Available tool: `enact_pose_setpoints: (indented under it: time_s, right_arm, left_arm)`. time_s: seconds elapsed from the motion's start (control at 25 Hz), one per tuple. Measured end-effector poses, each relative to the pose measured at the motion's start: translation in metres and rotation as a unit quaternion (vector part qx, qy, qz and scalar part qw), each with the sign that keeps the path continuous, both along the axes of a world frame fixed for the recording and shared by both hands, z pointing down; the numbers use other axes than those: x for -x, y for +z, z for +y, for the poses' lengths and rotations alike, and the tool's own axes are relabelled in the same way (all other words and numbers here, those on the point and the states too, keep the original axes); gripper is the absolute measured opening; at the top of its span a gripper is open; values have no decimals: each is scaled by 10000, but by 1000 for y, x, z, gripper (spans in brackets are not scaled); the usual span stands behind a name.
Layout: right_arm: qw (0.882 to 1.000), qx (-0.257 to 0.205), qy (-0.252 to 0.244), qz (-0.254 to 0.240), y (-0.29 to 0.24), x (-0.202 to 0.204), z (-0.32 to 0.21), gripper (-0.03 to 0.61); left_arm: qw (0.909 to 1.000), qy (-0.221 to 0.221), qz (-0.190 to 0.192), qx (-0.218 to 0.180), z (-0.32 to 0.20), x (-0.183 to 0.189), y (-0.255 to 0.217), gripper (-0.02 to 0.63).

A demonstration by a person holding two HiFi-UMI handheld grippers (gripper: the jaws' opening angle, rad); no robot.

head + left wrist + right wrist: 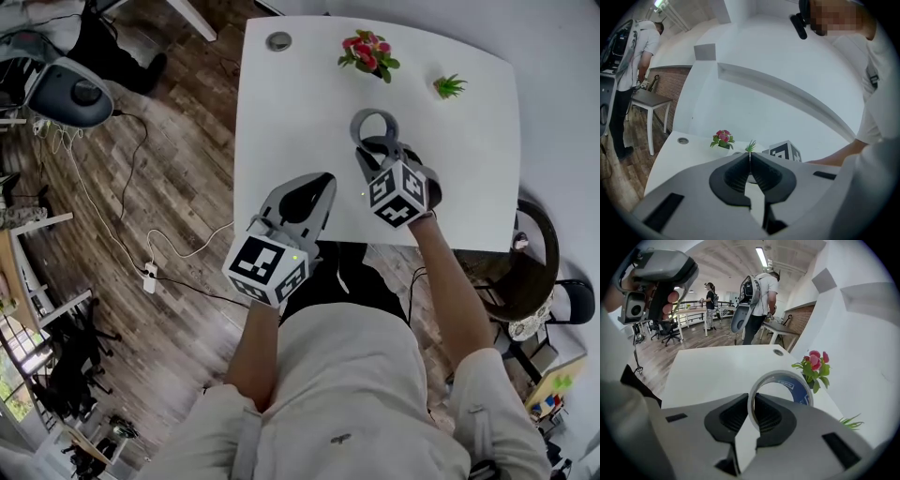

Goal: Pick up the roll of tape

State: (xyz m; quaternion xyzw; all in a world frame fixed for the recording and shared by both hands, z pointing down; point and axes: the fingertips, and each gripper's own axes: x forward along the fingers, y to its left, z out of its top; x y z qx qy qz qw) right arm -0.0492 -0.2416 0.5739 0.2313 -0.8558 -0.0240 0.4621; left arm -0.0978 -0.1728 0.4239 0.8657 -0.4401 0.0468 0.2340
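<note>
Over the table [717, 366], right hand-held gripper [751, 400] pinches the tape roll [801, 389]

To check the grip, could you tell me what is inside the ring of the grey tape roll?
Only bare white table top shows through the grey roll of tape, plus its blue inner lining. The right gripper clamps the near wall, hiding that stretch.
</note>
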Motion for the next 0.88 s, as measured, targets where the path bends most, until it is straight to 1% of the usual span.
enact_pose_setpoints:
  time_s: [0.48,0.88]
  right_arm:
    - [9980,-408,39,-477,-64,-39,43,48]
    - [9935,-637,83,-943,-108,-69,83,48]
  left_arm:
    - [9995,25,-112,-291,39,-45,-30,21]
    - [9987,-103,-256,-439,76,-67,-43,21]
